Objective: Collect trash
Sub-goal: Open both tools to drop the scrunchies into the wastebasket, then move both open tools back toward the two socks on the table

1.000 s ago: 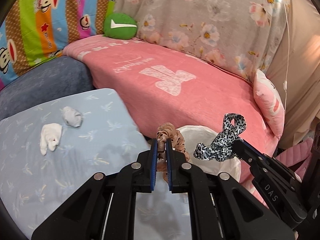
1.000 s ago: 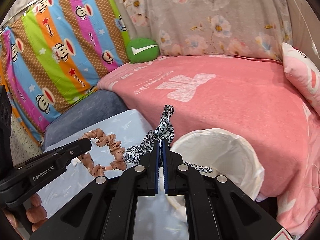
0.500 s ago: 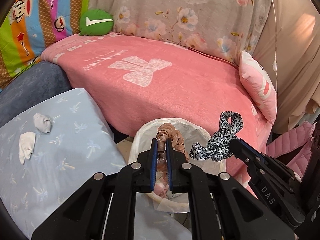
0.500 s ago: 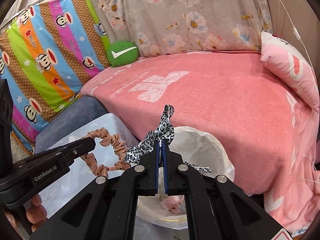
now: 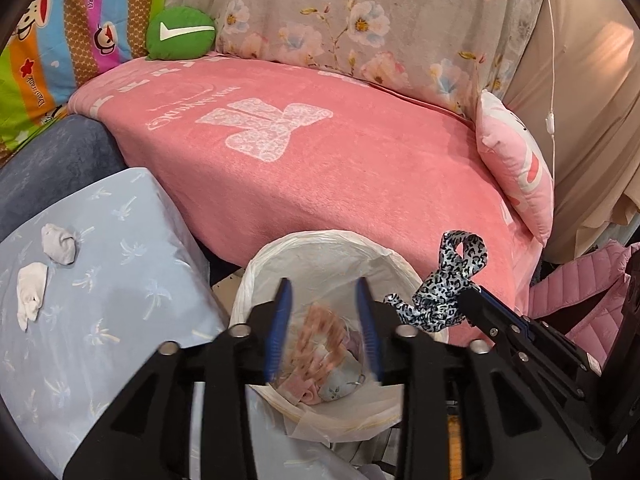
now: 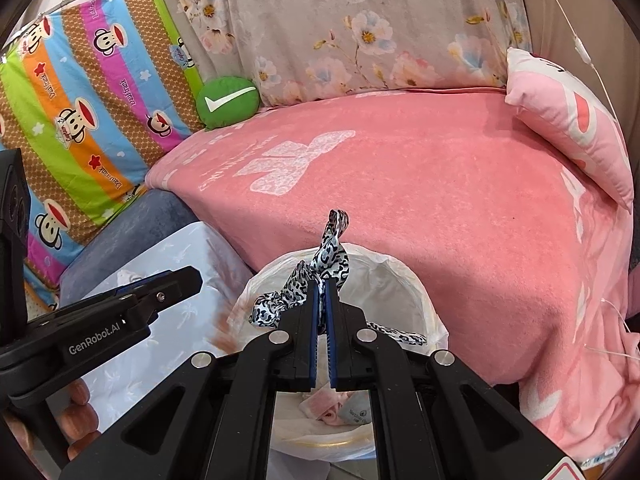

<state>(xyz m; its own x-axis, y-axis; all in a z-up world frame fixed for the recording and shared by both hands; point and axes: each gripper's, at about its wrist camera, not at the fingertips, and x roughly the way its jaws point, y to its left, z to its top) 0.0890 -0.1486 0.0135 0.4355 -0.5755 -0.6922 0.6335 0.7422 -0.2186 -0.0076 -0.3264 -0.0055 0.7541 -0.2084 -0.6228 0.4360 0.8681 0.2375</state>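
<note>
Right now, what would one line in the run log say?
left claw: jaws just opened, pink scrunchie dropping into bin | right claw: shut on leopard ribbon above bin | two wads on blue cloth

Inside the lined bin [image 5: 340, 248], a pinkish-brown scrunchie [image 5: 316, 336] is a motion-blurred smear, its shape unreadable. The rubbish at the bin's bottom [image 6: 336, 408] is largely hidden behind gripper bodies. Left of the bin, the hand [image 6: 76, 420] shows only fingertips. The bin's near rim is covered too.
</note>
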